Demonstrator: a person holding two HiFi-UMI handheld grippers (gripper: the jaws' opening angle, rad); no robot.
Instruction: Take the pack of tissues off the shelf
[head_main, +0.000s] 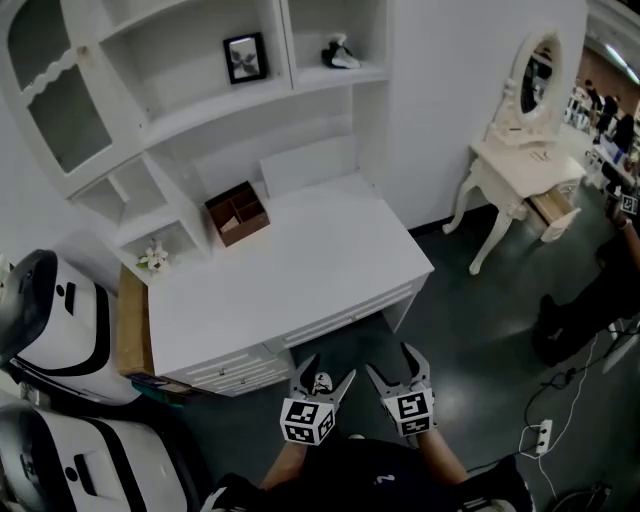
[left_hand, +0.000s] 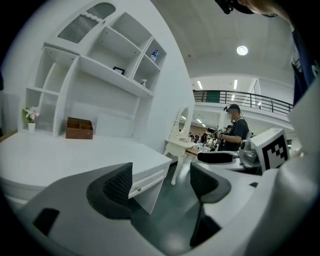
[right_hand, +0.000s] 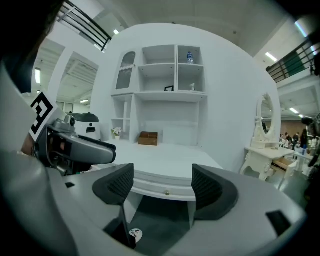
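Small blue-and-white tissue pack (right_hand: 189, 57) stands in the top right compartment of the tall white shelf unit (right_hand: 165, 93), well apart from both my claws; detail too small to read. White desk (head_main: 300, 270) lies below the shelves. My left claw (head_main: 326, 372) and right claw (head_main: 390, 362) hang low, side by side, just off the desk's front edge, pointing at it. Both gape wide, holding nothing.

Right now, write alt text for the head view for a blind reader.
The left hand-held gripper and right hand-held gripper, both open and empty, hover low before a white desk bearing a brown wooden box. White shelves above hold a small picture frame.
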